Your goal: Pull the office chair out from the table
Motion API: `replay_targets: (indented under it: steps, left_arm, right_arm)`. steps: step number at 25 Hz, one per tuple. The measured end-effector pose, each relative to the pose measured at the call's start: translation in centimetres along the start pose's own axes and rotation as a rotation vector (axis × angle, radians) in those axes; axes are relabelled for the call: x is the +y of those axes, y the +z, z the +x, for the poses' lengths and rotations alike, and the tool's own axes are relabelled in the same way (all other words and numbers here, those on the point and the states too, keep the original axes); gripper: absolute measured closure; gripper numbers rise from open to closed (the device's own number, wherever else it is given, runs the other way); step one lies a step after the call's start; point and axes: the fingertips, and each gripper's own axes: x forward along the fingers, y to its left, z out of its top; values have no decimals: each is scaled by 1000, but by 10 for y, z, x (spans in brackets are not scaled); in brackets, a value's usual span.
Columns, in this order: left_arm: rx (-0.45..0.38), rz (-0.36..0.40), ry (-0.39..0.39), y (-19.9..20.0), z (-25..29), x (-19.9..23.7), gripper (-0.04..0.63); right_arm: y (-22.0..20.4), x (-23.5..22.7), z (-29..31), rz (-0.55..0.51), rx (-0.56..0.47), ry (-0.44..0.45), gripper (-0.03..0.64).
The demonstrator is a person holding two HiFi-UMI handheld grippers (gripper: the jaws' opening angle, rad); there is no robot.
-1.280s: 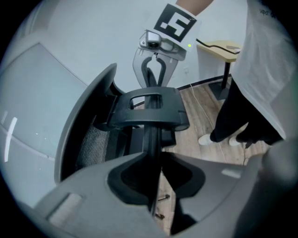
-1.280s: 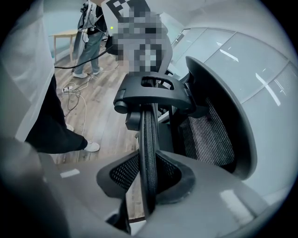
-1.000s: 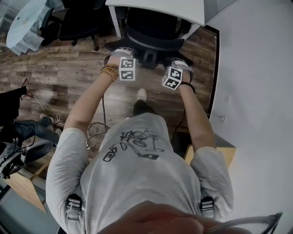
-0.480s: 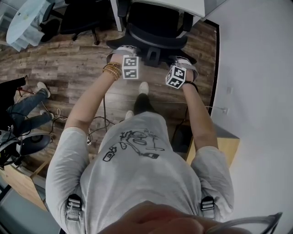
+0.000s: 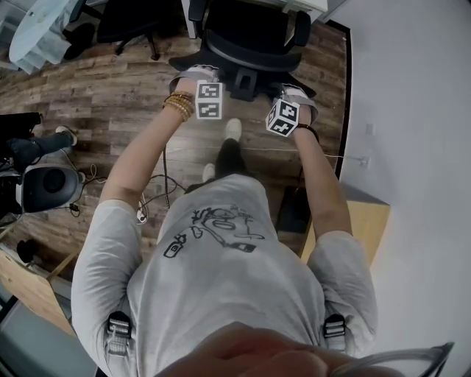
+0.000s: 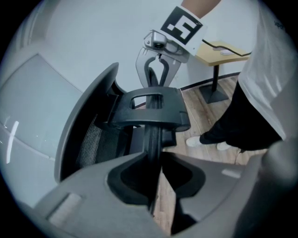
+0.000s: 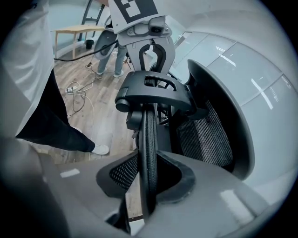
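"While the person in the grey T-shirt [image 5: 221,272] stands behind it, where is the black mesh-backed office chair [image 5: 246,33]?"

"On the brown wooden plank floor [image 5: 110,96], near the floor's edge along the white wall [image 5: 412,110]. Its seat lies at the edge of the white table [image 5: 316,6], and its curved backrest faces the person."

"What is the left gripper [image 6: 156,162] doing?"

"It is clamped on the thin black rim at the top of the backrest. In its own view the rim runs straight up between the two grey jaws, and both press against it."

"And the right gripper [image 7: 148,162]?"

"The same. It is closed on the mesh-covered rim, further along the top edge toward the wall. The two grips sit on either side of a black plastic bracket with a slot [image 6: 149,109] at the middle of the backrest."

"Anything else around them?"

"Gold bangles [image 5: 179,109] circle the left wrist. A white shoe [image 5: 232,129] is planted on the planks just behind the backrest. Loose cables [image 5: 154,199] trail across the floor on the person's left. A light wooden side table [image 5: 364,221] stands at the floor's wall edge, on the person's right."
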Motion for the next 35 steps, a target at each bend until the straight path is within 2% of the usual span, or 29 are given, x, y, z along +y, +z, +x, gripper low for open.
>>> replay_targets:
  steps: [3, 7, 10, 15, 26, 30, 35]
  left_arm:
    - [1, -1, -2, 1, -7, -3, 500]
    - [0, 11, -12, 7, -25, -34, 502]
    - [-8, 14, -19, 7, -41, -33, 503]
    - [-12, 38, -5, 22, -49, -104, 503]
    - [-20, 49, -6, 43, -71, -163, 505]
    - [-25, 31, 19, 55, -82, -203, 500]
    - [-7, 18, 10, 62, -91, -220, 502]
  right_arm:
    - [3, 3, -7, -2, 0, 6, 514]
    - [9, 32, -28, -4, 1, 11, 514]
    - [18, 28, -42, -9, 7, 18, 514]
    - [11, 100, -61, 6, 4, 9, 515]
    - [8, 157, -94, 12, 7, 16, 514]
    - [6, 197, -111, 15, 6, 2, 514]
    - [5, 212, -124, 11, 2, 17, 514]
